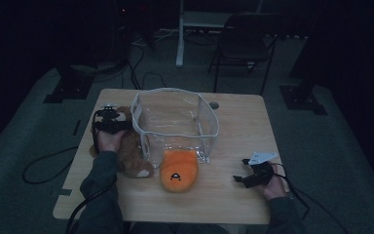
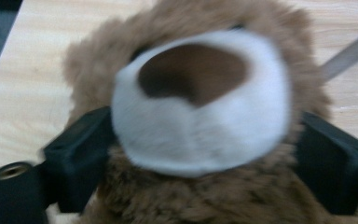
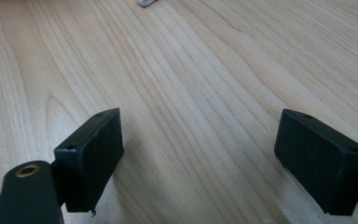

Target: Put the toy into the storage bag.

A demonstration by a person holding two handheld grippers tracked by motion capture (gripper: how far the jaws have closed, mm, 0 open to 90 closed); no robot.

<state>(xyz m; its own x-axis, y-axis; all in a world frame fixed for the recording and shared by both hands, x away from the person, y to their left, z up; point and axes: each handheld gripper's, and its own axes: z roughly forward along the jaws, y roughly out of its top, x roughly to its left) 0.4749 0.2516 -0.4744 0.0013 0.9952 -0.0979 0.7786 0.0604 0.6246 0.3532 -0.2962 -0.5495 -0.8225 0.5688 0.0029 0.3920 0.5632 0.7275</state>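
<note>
Clear bag (image 1: 175, 119): holds nothing, table (image 1: 233, 195) centre.
Bear (image 1: 131, 146): at its 9 o'clock.
Left gripper (image 2: 200, 154): spread, straddling bear's muzzle.
Right gripper (image 3: 200, 154): spread, low over wood.

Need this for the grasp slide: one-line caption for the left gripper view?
Left gripper straddles a brown teddy bear, black jaws wide either side of its white muzzle, on the wooden table.

Both grippers are matte black. The left gripper (image 2: 200, 154) has blocky rectangular jaws, with a brass-ringed screw hole (image 2: 10, 171) below its left jaw. The right gripper (image 3: 200, 158) matches, small holes dotting each jaw's top edge. A black cable (image 1: 48, 168) trails away. The sleeves (image 1: 100, 187) are dark grey-green.
</note>
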